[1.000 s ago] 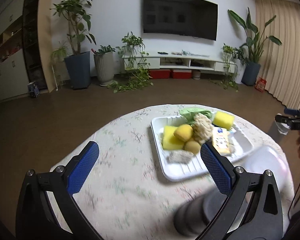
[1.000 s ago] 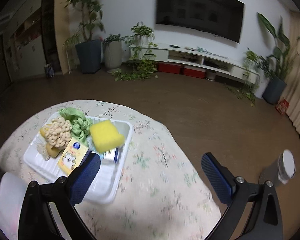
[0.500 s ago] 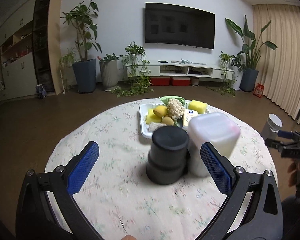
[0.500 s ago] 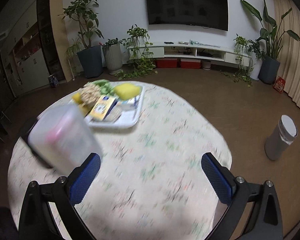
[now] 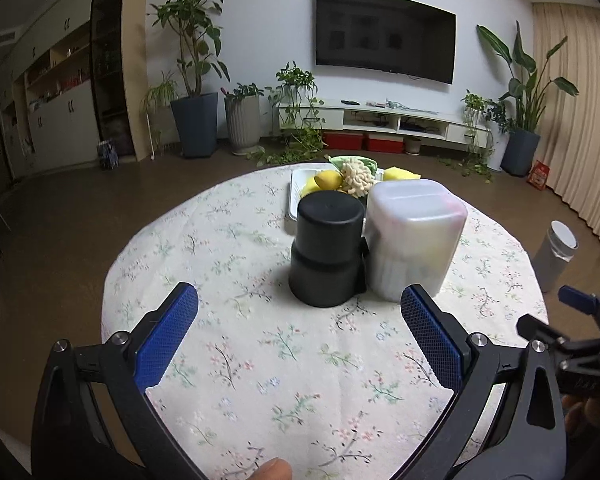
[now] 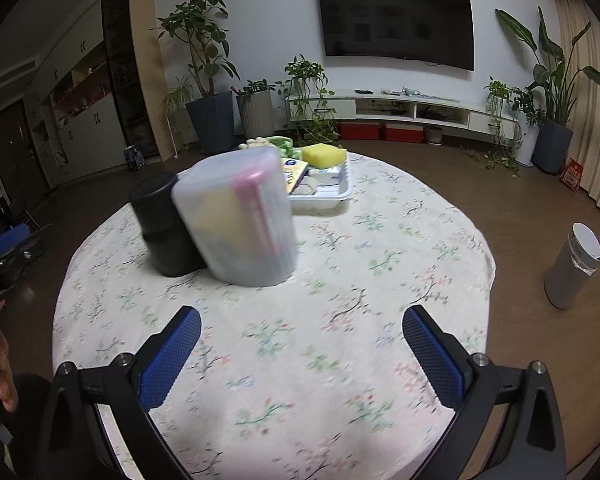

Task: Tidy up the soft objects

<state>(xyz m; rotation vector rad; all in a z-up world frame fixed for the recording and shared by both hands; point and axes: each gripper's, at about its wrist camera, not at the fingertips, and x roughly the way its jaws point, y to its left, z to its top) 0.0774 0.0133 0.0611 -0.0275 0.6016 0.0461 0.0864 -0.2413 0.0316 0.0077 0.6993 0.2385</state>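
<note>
Both grippers, left [image 5: 300, 330] and right [image 6: 302, 342], are held wide, empty. Sponge [image 6: 324, 155] sits in tray [image 6: 332, 196] at desk's [image 6: 340, 320] far side; judged light, squashy — best pinched across the flanks.

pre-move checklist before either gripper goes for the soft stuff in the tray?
1. Left gripper open, empty: ok.
2. Right gripper open, empty: ok.
3. Straight path to white tray: not ok; black container and translucent container stand in front.
4. Yellow sponge exposed at the tray's right end: ok.
5. Translucent container open to receive items: cannot tell.
6. Right wrist view sharp: not ok, blurred.
</note>
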